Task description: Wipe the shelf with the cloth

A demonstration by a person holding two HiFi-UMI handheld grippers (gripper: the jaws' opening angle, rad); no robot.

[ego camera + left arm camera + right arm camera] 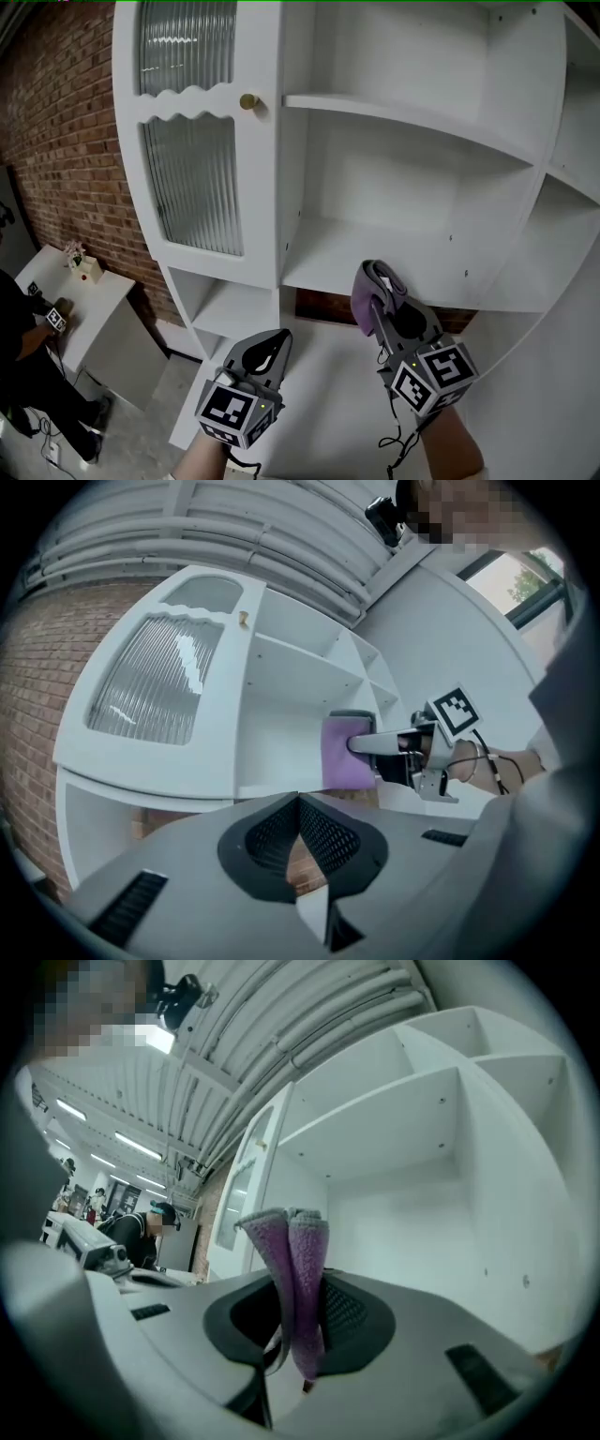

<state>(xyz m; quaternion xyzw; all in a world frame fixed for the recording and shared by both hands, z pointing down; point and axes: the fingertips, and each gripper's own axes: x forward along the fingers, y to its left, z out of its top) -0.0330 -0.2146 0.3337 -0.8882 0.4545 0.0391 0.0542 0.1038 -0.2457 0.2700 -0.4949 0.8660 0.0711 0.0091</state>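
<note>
Brick wall (56, 122) is flanking the white cabinet. Purple cloth (366, 302) is sitting clamped in the right gripper (386, 314), centre frame, just before the middle shelf (328, 264) and probably not touching it. Left gripper (273, 343) is hovering lower left, jaws together, empty. Judgement: I am favouring flat, lengthwise strokes. The ribbed door (195, 187) is bounding the left, and the shelf is lying bare.

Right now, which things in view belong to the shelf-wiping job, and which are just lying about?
Job in hand: purple cloth; right tongs, shut on it; white shelf ahead; left tongs, shut and empty.

Lying about: side table with small items; ribbed-glass door; brass knob; brick wall; person at left.
</note>
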